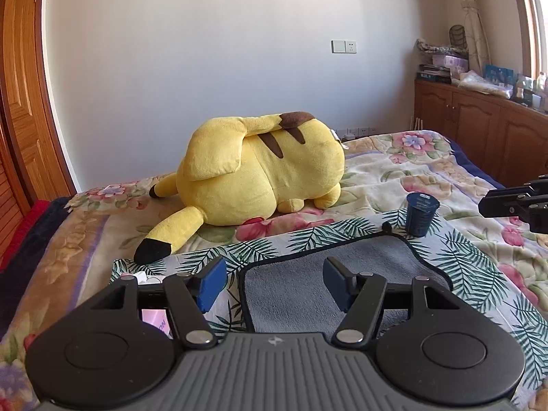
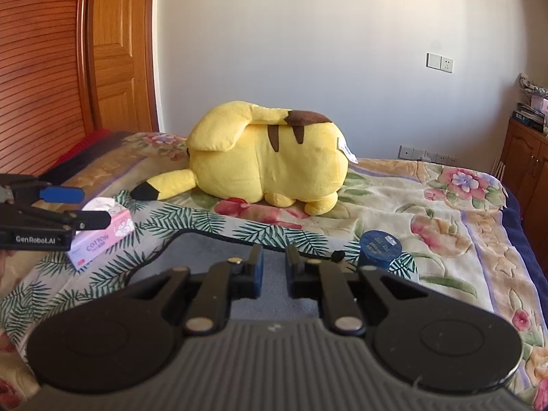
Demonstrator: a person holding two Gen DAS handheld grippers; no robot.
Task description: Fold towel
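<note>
A grey towel [image 1: 308,291] [image 2: 205,250] with a dark edging lies flat on a palm-leaf cloth [image 1: 462,257] [image 2: 205,222] spread over the bed. My left gripper [image 1: 274,270] hovers above the towel's left part, its blue pads wide apart with nothing between them. In the right wrist view the left gripper [image 2: 85,205] shows from the side at the left edge. My right gripper [image 2: 274,270] hangs over the towel's right part. A narrow gap shows between its pads and nothing is in it. Its black fingers [image 1: 496,202] reach in at the right edge of the left wrist view.
A dark blue cup [image 1: 421,214] [image 2: 380,248] stands on the cloth beside the towel's far right corner. A pink tissue box [image 2: 102,236] sits at the cloth's left. A big yellow plush toy [image 1: 260,171] [image 2: 267,164] lies beyond on the floral blanket [image 2: 445,212]. Wooden cabinets [image 1: 479,126] stand at the right.
</note>
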